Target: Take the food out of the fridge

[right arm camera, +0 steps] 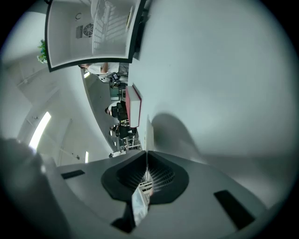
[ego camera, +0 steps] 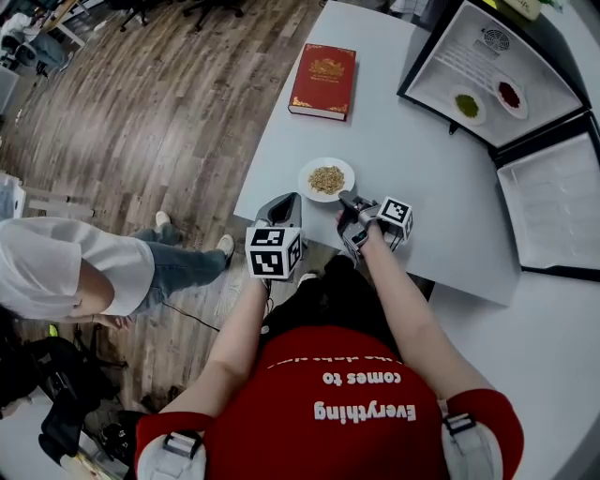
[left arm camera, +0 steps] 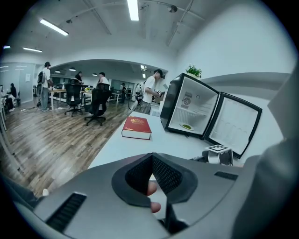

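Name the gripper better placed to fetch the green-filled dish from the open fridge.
Probably left: the left gripper is shut on nothing, while the right gripper grips the white plate of grains by its rim.

An open-plan office. Swivel chairs [left arm camera: 96,103] and people [left arm camera: 45,83] fill a wide room with wood flooring [left arm camera: 42,140]. Strip lights [left arm camera: 133,9] run overhead

Red book [ego camera: 322,81], white plate [ego camera: 307,177], pale table [ego camera: 394,131]
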The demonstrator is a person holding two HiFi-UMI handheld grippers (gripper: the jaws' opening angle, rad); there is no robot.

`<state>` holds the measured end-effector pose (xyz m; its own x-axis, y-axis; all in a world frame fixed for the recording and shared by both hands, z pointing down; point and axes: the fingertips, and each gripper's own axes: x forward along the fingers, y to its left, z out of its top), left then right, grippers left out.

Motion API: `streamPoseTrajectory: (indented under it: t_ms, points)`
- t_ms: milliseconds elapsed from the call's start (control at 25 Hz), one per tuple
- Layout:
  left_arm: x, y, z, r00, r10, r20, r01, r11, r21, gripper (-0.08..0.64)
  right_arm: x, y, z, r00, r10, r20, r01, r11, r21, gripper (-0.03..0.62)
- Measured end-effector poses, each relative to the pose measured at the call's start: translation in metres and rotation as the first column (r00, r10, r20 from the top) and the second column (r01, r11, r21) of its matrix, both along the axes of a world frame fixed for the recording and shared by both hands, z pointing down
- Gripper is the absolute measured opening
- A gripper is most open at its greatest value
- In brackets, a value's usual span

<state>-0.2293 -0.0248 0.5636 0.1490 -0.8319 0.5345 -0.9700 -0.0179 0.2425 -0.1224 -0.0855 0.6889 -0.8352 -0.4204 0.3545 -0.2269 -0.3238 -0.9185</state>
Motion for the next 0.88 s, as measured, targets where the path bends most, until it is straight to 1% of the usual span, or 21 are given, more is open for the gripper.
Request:
streamPoseTrajectory:
  t_ms: [120, 200, 320, 400, 440, 520, 560, 640, 680, 840, 880]
  points:
    - [-0.006, 0.004, 0.01, 1.0, -0.023, -0.004, 0.022, 0.999, -0.026, 0.006, -0.004, 0.0, 0.012, 0.998, 0.009, -0.058, -0.012, 0.999, -0.049, 0.021]
    - [-0.009, 0.006, 0.014, 0.999, -0.035, -0.005, 0.035, 0.999, -0.035, 0.006, -0.005, 0.001, 0.02, 0.993, 0.013, -0.114, -0.023, 0.996, -0.083, 0.021]
    - [-0.012, 0.01, 0.017, 0.999, -0.041, -0.01, 0.041, 0.998, -0.044, 0.006, -0.007, 0.005, 0.034, 0.977, -0.019, -0.213, -0.008, 0.992, -0.126, 0.023]
    - [-0.012, 0.011, 0.021, 0.999, -0.044, -0.015, 0.043, 0.998, -0.054, 0.006, -0.006, 0.007, 0.043, 0.958, -0.06, -0.281, 0.019, 0.989, -0.148, 0.023]
    - [-0.013, 0.011, 0.023, 0.999, -0.044, -0.016, 0.043, 0.997, -0.058, 0.006, -0.006, 0.008, 0.045, 0.943, -0.09, -0.321, 0.043, 0.988, -0.15, 0.025]
    - [-0.013, 0.012, 0.026, 0.999, -0.042, -0.016, 0.041, 0.997, -0.063, 0.006, -0.006, 0.009, 0.046, 0.9, -0.16, -0.405, 0.114, 0.984, -0.135, 0.031]
    - [-0.013, 0.012, 0.026, 0.999, -0.039, -0.016, 0.038, 0.997, -0.063, 0.006, -0.009, 0.01, 0.044, 0.879, -0.19, -0.438, 0.15, 0.981, -0.125, 0.044]
    - [-0.014, 0.011, 0.025, 0.999, -0.032, -0.017, 0.031, 0.998, -0.061, 0.006, -0.016, 0.01, 0.038, 0.845, -0.234, -0.481, 0.2, 0.972, -0.122, 0.127]
    - [-0.014, 0.01, 0.025, 0.999, -0.03, -0.018, 0.029, 0.998, -0.06, 0.006, -0.018, 0.011, 0.036, 0.827, -0.252, -0.503, 0.213, 0.968, -0.135, 0.153]
    - [-0.013, 0.009, 0.024, 1.0, -0.016, -0.01, 0.016, 0.998, -0.059, 0.006, -0.004, 0.02, 0.034, 0.726, -0.291, -0.623, 0.221, 0.957, -0.189, 0.155]
    - [-0.012, 0.008, 0.024, 1.0, -0.012, -0.008, 0.012, 0.998, -0.056, 0.006, 0.0, 0.023, 0.034, 0.709, -0.301, -0.638, 0.227, 0.954, -0.198, 0.155]
